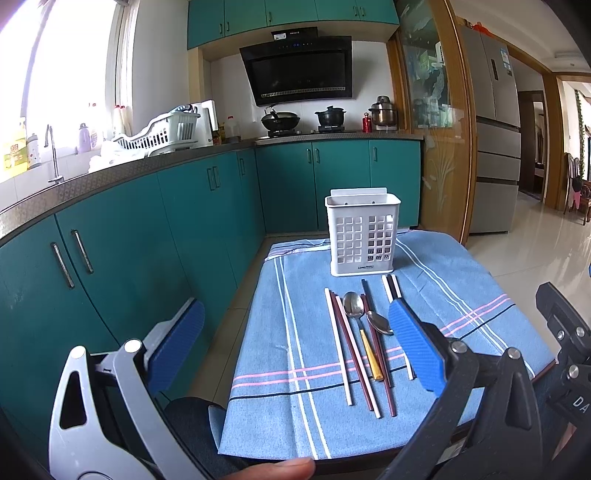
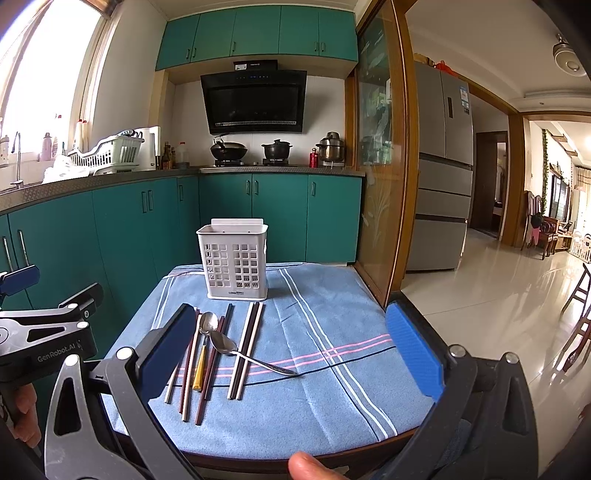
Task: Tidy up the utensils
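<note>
Matt blue woven cloth (image 2: 332, 387), glossy metal spoons (image 2: 221, 343), white perforated plastic holder (image 2: 236, 266), smooth chopsticks (image 2: 247, 350), ribbed blue gripper pads (image 2: 413, 350)

Blue-padded hand-held gripper (image 1: 295, 343), grey and black linkages, silver rivets

Teal flat-fronted base cabinets (image 2: 258, 214) with slim metal handles run along two walls under a dark speckled stone countertop (image 1: 110, 173), and matching teal wall cupboards (image 2: 258, 33) hang above. A slanted black glass range hood (image 2: 255, 101) is mounted on the white tiled wall over a gas hob carrying a black wok (image 2: 228, 149) and a dark lidded pot (image 2: 277, 147). Daylight pours through a tall window (image 1: 62, 62) above the sink's chrome tap (image 1: 53, 155). A wood-framed glass sliding door (image 2: 380, 166) stands beside a silver multi-door fridge (image 2: 443, 166). The glossy pale tiled floor (image 2: 498, 314) runs into a bright dining room.
</note>
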